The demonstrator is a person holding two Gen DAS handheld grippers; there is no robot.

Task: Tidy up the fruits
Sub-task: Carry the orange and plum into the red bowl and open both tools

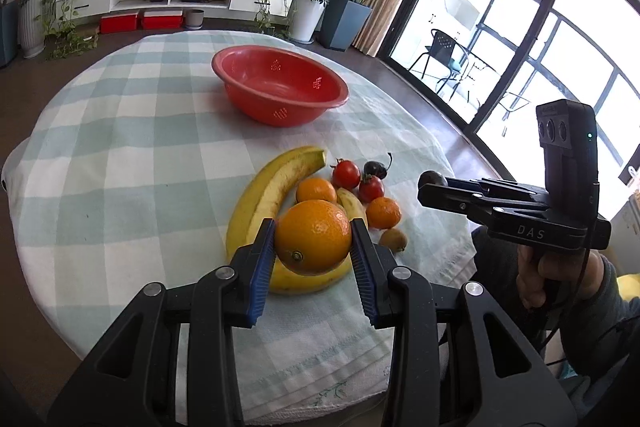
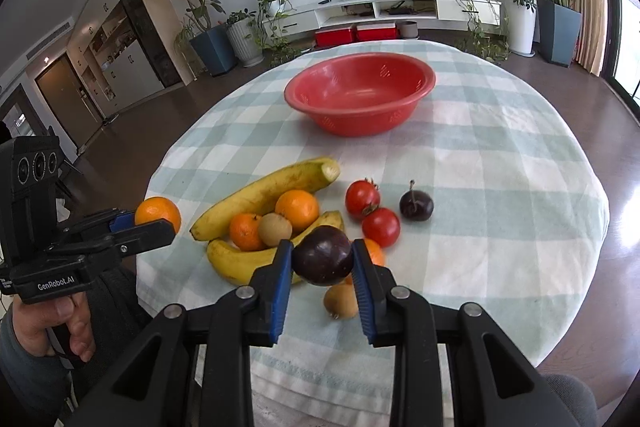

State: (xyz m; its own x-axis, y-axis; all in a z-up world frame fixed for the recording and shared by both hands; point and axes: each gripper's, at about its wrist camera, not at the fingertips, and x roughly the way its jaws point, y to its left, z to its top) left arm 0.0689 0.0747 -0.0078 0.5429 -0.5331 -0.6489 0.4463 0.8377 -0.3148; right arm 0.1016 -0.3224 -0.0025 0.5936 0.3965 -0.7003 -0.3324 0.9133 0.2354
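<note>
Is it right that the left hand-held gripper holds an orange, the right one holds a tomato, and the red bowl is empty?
Not quite: the right hand-held gripper holds a dark plum, as the right wrist view shows. The left hand-held gripper does hold an orange, and the red bowl is empty.

red bowl point(image 2: 360, 95), checked tablecloth point(image 2: 500, 167), seemingly purple plum point(image 2: 322, 255)

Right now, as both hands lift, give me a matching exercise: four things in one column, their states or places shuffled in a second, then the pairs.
1. big orange
2. dark plum
3. red bowl
4. long banana

A. empty, at the far side of the table
B. clamped in the right gripper
C. lying on the checked cloth
D. clamped in the left gripper

Pairs: 1-D, 2-B, 3-A, 4-C
</note>
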